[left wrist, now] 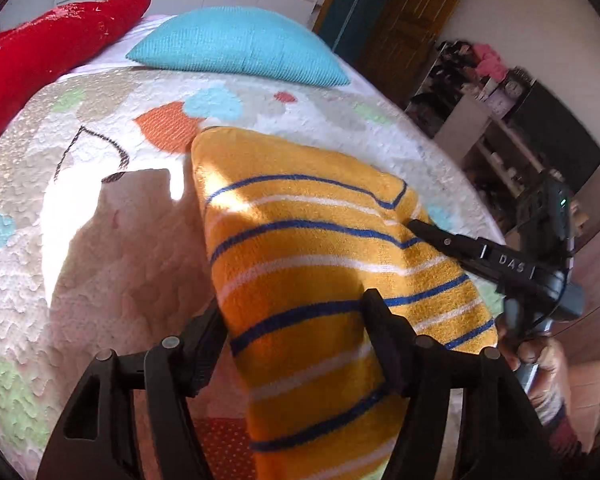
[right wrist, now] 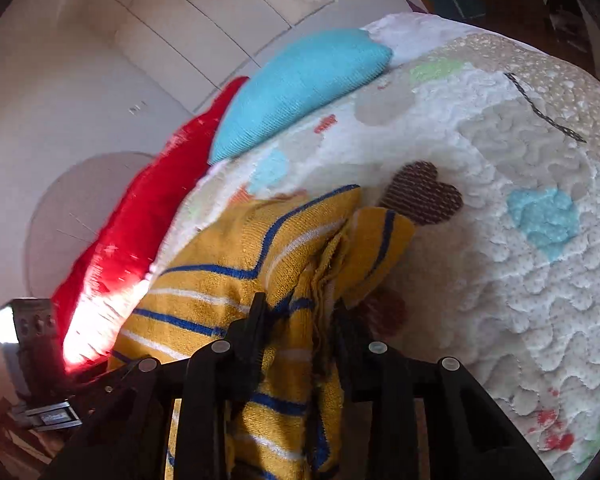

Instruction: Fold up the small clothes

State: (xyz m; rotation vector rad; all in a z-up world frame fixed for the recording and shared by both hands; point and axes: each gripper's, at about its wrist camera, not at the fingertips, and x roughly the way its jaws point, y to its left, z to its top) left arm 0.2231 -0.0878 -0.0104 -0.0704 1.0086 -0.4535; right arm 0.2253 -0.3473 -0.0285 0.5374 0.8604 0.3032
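Yellow knit, the striped garment (left wrist: 324, 264) looks soft and floppy, best pinched at its bunched near edge, which the right gripper (right wrist: 300, 312) straddles; the left gripper (left wrist: 296, 316) gapes over it.

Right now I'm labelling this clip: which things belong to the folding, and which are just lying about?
Job:
yellow striped garment
left gripper
right gripper
quilt beneath it

Lying about:
blue pillow
red pillow
cluttered shelf
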